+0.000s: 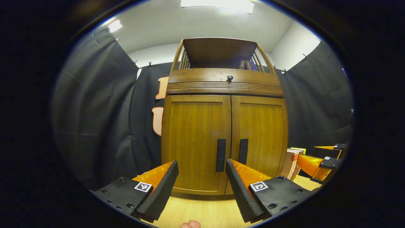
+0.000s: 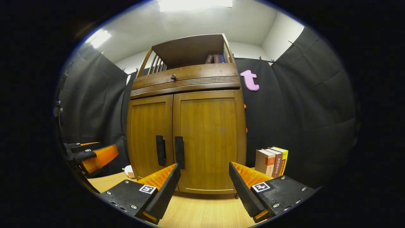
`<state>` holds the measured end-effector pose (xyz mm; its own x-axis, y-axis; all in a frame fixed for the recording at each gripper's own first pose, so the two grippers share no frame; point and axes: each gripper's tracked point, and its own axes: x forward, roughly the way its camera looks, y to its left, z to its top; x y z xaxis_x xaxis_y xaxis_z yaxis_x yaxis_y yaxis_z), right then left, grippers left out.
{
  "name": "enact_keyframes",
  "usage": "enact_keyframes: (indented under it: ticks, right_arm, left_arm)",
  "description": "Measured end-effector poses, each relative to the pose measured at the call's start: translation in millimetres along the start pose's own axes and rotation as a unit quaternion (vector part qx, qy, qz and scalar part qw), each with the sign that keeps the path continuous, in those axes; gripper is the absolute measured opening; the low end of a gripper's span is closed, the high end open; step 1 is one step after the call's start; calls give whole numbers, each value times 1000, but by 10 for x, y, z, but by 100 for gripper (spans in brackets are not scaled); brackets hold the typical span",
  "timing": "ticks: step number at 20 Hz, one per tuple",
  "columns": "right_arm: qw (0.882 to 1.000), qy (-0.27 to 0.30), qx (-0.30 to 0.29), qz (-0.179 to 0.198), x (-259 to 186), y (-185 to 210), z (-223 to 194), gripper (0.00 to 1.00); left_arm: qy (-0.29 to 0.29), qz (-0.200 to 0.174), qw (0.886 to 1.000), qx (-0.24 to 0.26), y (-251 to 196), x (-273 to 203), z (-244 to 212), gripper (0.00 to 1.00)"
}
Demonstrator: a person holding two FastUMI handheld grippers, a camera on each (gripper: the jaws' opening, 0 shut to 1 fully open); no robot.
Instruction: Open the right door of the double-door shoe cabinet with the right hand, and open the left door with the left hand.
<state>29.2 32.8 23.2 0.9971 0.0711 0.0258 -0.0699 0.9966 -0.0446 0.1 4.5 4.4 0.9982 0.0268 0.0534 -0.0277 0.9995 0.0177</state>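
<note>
Facing a wooden shoe cabinet (image 1: 224, 126) at centre frame in the left gripper view, standing on a pale wood surface (image 1: 202, 212). Both doors closed: left door (image 1: 196, 139) and right door (image 1: 258, 136) meeting at a centre seam, each with a dark vertical handle, left handle (image 1: 221, 155) and right handle (image 1: 243, 151), side by side near the seam. Above the doors, a drawer front with a small dark knob (image 1: 230, 77), then an open shelf holding a few books (image 1: 246, 65) at upper right. Left gripper (image 1: 202, 172) at bottom centre, orange fingers with black pads spread wide apart, holding nothing, short of the cabinet. Other gripper at the far right edge; stack of upright books (image 1: 292, 163) just beside the cabinet's right side.

Seen from the right gripper view, same cabinet (image 2: 186, 133) at centre, right door (image 2: 210, 139) and left door (image 2: 150, 133) shut, handles (image 2: 179, 152) near the seam. Right gripper (image 2: 204, 174) at bottom centre, fingers spread wide, empty, apart from the doors. Left gripper at lower left edge. Upright books (image 2: 272, 161) at lower right beside the cabinet.
</note>
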Motion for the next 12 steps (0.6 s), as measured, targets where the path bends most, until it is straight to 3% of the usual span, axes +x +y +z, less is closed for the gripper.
enact_keyframes:
  ticks: [2,3,4,6,7,9,12]
  right_arm:
    - [1000,-1,3,6,198,-10,48,94]
    - [1000,-4,9,14,325,38,79,98]
    - [1000,-7,15,22,442,87,117,94]
    - [999,-9,15,32,720,164,201,98]
    - [999,-6,11,33,851,192,205,94]
    - [999,-4,10,44,1086,288,188,98]
    - [997,-13,17,71,1412,523,182,94]
  left_arm:
    - [5,5,1000,-3,4,-2,-5,93]
    - [6,5,1000,-9,3,4,-8,93]
    - [7,6,1000,-12,8,-1,-14,100]
    - [9,13,1000,-7,27,-2,-17,93]
    - [7,17,1000,-4,36,-5,-6,93]
    - [2,23,1000,-4,27,-14,7,93]
    - [-7,33,999,1,53,-18,35,93]
